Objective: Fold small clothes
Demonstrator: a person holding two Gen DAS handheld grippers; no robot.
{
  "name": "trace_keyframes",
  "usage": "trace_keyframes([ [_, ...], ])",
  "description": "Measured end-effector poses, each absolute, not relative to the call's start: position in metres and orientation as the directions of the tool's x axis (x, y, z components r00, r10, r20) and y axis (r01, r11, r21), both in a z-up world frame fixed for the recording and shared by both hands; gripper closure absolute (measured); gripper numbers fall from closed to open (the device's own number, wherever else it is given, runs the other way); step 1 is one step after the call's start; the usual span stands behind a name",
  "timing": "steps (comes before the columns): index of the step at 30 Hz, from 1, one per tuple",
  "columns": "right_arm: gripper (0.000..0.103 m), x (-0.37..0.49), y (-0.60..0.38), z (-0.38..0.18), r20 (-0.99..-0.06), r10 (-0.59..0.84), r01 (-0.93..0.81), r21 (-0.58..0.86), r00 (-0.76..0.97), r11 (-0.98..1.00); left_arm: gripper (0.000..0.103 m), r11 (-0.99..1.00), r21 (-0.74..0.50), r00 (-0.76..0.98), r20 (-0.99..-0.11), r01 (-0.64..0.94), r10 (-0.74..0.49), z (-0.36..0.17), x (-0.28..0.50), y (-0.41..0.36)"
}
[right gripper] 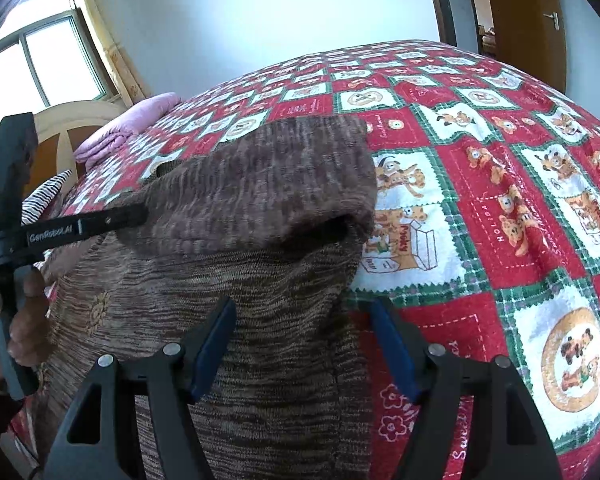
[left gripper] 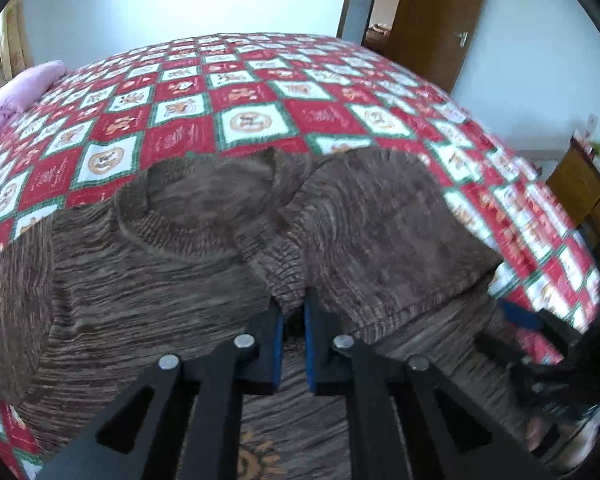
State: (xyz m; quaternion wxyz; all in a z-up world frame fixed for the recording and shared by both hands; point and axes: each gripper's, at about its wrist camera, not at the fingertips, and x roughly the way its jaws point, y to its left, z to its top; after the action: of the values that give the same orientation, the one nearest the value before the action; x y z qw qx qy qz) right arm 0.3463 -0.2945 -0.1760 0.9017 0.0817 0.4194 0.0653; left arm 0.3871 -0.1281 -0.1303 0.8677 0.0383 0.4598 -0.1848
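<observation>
A small brown striped knit sweater (left gripper: pixel 148 280) lies on the bed, its collar toward the far side. Its right sleeve (left gripper: pixel 380 232) is folded across the body. My left gripper (left gripper: pixel 293 304) is shut on the ribbed sleeve cuff (left gripper: pixel 286 280) over the middle of the sweater. In the right wrist view the sweater (right gripper: pixel 260 300) fills the lower middle, with the folded sleeve (right gripper: pixel 268 184) on top. My right gripper (right gripper: pixel 302 316) is open above the sweater's right edge and holds nothing. The left gripper (right gripper: pixel 112 218) shows at the left, with the hand behind it.
A red, white and green checked bedspread (left gripper: pixel 252 92) covers the bed (right gripper: pixel 500 200). A folded pink blanket (left gripper: pixel 16 96) lies at the far left. A wooden door (left gripper: pixel 432 20) and a wooden cabinet (left gripper: pixel 580 192) stand to the right. A window (right gripper: pixel 40 64) is at the left.
</observation>
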Motion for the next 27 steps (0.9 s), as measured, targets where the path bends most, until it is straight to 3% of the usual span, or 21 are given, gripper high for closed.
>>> trace_keyframes([
  [2,0.032,0.346,-0.294,-0.176,-0.748,0.188,-0.05,0.203,0.637,0.978,0.077,0.943,-0.056,0.511,-0.829,0.327,-0.226,-0.142,0.392,-0.128],
  [4,0.032,0.345,-0.296,-0.175,-0.747,0.201,-0.056,0.215,0.634,0.975,0.045,0.961,-0.01,0.536,-0.828,0.276,-0.163,-0.146,0.394,-0.124],
  [9,0.032,0.331,-0.308,-0.16,-0.735,0.219,-0.044,0.251,0.642,0.967,0.042,0.963,-0.038,0.568,-0.801,0.268,-0.189,-0.13,0.371,-0.094],
  [12,0.032,0.326,-0.3,-0.132,-0.696,0.231,-0.076,0.246,0.679,0.966,0.027,0.965,-0.033,0.597,-0.78,0.261,-0.188,-0.123,0.353,-0.063],
  [17,0.032,0.366,-0.231,-0.101,-0.73,0.263,-0.214,0.162,0.631,0.963,0.026,0.987,-0.001,0.63,-0.769,0.164,-0.106,-0.124,0.342,-0.018],
  [23,0.032,0.433,-0.131,-0.118,-0.805,0.162,-0.291,-0.013,0.571,0.957,0.015,0.99,-0.091,0.613,-0.778,0.107,-0.138,-0.153,0.332,0.001],
  [27,0.034,0.467,-0.08,-0.162,-0.841,0.002,-0.327,-0.208,0.541,0.922,0.012,0.982,-0.141,0.62,-0.761,0.125,-0.188,-0.156,0.325,0.007],
])
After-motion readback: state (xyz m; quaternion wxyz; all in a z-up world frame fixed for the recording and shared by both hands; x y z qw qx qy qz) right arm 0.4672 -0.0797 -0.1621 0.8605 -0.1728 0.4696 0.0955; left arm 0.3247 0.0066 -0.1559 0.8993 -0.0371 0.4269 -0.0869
